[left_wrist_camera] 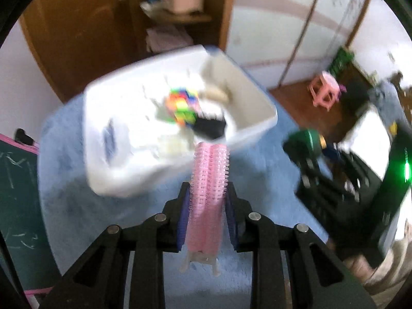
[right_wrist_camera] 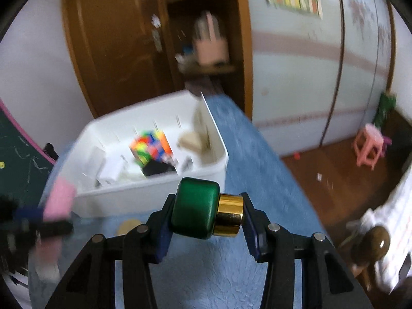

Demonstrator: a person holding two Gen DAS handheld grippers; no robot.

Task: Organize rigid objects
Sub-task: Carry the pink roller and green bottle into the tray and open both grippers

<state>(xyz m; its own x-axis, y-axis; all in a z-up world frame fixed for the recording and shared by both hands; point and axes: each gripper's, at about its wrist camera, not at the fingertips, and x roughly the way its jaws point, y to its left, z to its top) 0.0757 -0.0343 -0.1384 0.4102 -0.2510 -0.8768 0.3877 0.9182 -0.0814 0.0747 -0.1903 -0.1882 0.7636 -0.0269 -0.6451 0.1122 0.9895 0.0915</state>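
Observation:
My left gripper (left_wrist_camera: 207,193) is shut on a pink hair-roller clip (left_wrist_camera: 208,193) that sticks out ahead of the pads, above the blue table cover. A white bin (left_wrist_camera: 164,180) lies ahead of it, holding a multicolour puzzle cube (left_wrist_camera: 182,108), a black item and white pieces. My right gripper (right_wrist_camera: 207,206) is shut on a green bottle with a gold cap (right_wrist_camera: 198,207), held sideways between the pads. The right gripper with the green bottle (left_wrist_camera: 307,141) appears in the left wrist view at the right. The left gripper with the pink clip (right_wrist_camera: 59,200) shows at the left edge of the right wrist view.
The blue-covered table (right_wrist_camera: 257,167) ends at the right above a wooden floor with a pink stool (right_wrist_camera: 368,146). A green chalkboard (left_wrist_camera: 15,193) stands at the left. A brown wooden cabinet (right_wrist_camera: 116,51) stands behind the bin (right_wrist_camera: 144,198). A small round tan item (right_wrist_camera: 127,226) lies near the bin's front.

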